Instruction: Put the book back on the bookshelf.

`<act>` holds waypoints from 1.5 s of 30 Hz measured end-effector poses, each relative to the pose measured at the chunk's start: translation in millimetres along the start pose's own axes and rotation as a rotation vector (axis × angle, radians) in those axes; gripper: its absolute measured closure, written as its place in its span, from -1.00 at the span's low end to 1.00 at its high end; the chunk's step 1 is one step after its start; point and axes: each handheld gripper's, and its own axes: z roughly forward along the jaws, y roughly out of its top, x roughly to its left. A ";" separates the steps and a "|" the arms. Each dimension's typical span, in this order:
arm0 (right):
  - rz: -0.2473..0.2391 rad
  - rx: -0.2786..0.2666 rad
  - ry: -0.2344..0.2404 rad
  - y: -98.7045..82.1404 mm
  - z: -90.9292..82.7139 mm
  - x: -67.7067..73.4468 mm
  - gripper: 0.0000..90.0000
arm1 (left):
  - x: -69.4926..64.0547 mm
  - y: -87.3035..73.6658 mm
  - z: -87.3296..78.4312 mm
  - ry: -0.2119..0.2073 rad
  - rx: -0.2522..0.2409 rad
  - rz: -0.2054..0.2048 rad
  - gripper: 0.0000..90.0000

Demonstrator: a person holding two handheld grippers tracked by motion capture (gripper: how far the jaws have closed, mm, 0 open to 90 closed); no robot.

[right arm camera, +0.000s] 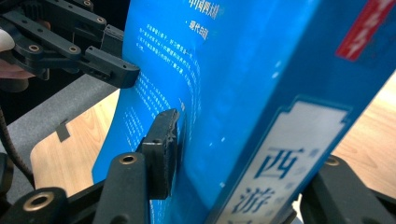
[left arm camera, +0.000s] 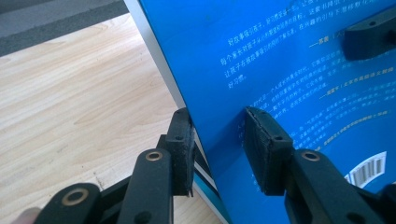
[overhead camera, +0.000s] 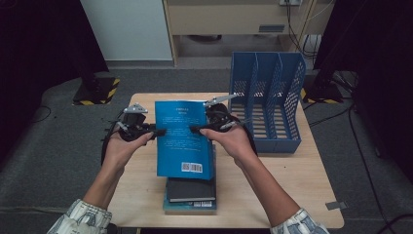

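Gripping the blue paperback (overhead camera: 184, 139) by both long edges keeps it level above the book stack (overhead camera: 190, 195) at six o'clock: left gripper (overhead camera: 157, 132) pinches one edge, right gripper (overhead camera: 194, 129) the spine edge, blue file rack (overhead camera: 267, 105) waiting at two o'clock.

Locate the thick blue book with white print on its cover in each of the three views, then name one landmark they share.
High view: the thick blue book is at centre, above the book stack.
Left gripper view: it covers the right half, its edge between the jaws.
Right gripper view: it runs from centre to upper right, spine nearest.
Shared landmark: the light wooden table.
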 end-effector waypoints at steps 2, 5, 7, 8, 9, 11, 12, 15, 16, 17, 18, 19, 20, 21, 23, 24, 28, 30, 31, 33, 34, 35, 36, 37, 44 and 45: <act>-0.010 0.001 -0.005 3.7 -1.0 -0.3 0.18 | 0.8 3.3 -1.0 0.001 -0.003 0.000 0.43; -0.018 0.003 -0.007 9.4 -2.6 -1.1 0.21 | 1.8 6.3 -1.5 0.004 -0.009 0.001 0.43; -0.017 0.003 -0.008 11.8 -2.8 -2.3 0.22 | 3.6 9.7 -1.1 0.007 -0.013 0.003 0.44; -0.022 0.001 -0.011 12.8 -2.5 -3.3 0.22 | 4.7 11.1 -0.5 0.006 -0.014 0.001 0.44; -0.022 0.001 -0.011 12.8 -2.5 -3.3 0.22 | 4.7 11.1 -0.5 0.006 -0.014 0.001 0.44; -0.018 -0.001 -0.013 14.8 -2.2 -6.3 0.23 | 6.8 14.5 1.5 0.005 -0.015 0.000 0.44; -0.018 -0.004 -0.013 15.2 -2.0 -7.6 0.23 | 7.3 16.0 2.3 0.004 -0.014 0.001 0.44; -0.019 -0.008 -0.018 16.7 -2.4 -10.8 0.24 | 8.5 21.8 3.8 0.006 -0.013 0.011 0.45; -0.019 -0.008 -0.018 16.7 -2.4 -10.8 0.24 | 8.5 21.8 3.8 0.006 -0.013 0.011 0.45; -0.022 -0.016 -0.021 18.5 -2.7 -13.5 0.25 | 9.4 25.0 3.9 0.008 -0.012 0.017 0.46; -0.022 -0.017 -0.021 19.2 -2.9 -14.3 0.25 | 9.8 27.4 4.4 0.011 -0.013 0.021 0.46; -0.022 -0.017 -0.021 19.2 -2.9 -14.3 0.25 | 9.8 27.4 4.4 0.011 -0.013 0.021 0.46; -0.024 -0.021 -0.026 21.8 -3.5 -17.2 0.26 | 10.0 31.6 5.3 0.016 -0.009 0.026 0.46; -0.024 -0.021 -0.026 21.8 -3.5 -17.2 0.26 | 10.0 31.6 5.3 0.016 -0.009 0.026 0.47; -0.023 -0.022 -0.033 24.3 -4.7 -19.3 0.27 | 9.9 37.0 6.7 0.021 -0.011 0.033 0.47; -0.028 -0.027 -0.041 26.3 -6.2 -21.8 0.28 | 10.3 41.1 6.9 0.021 -0.010 0.040 0.48; -0.034 -0.033 -0.056 30.2 -7.4 -24.8 0.29 | 10.9 48.3 7.8 0.028 -0.007 0.051 0.50; -0.043 -0.039 -0.068 33.8 -8.3 -26.3 0.31 | 12.3 52.1 8.2 0.031 -0.010 0.052 0.50; -0.043 -0.039 -0.068 34.1 -8.5 -26.3 0.31 | 12.8 52.5 8.5 0.029 -0.015 0.049 0.50; -0.050 -0.043 -0.069 34.2 -8.8 -27.3 0.32 | 13.1 52.8 9.3 0.031 -0.019 0.047 0.53; -0.050 -0.043 -0.067 34.0 -8.9 -27.5 0.31 | 13.3 53.0 9.5 0.029 -0.020 0.044 0.53; -0.050 -0.043 -0.067 34.0 -9.1 -27.3 0.31 | 13.1 53.1 9.5 0.030 -0.019 0.046 0.53; -0.052 -0.044 -0.068 33.7 -9.3 -27.1 0.31 | 13.1 53.1 9.5 0.030 -0.019 0.046 0.53; -0.058 -0.046 -0.070 33.3 -9.5 -26.5 0.31 | 12.5 53.0 8.9 0.032 -0.016 0.051 0.53; -0.077 -0.060 -0.073 27.8 -14.5 -19.3 0.31 | 2.6 48.6 -0.3 0.040 -0.015 0.084 0.54; -0.083 -0.064 -0.075 26.0 -16.3 -16.4 0.31 | -0.1 47.1 -2.5 0.046 -0.016 0.095 0.54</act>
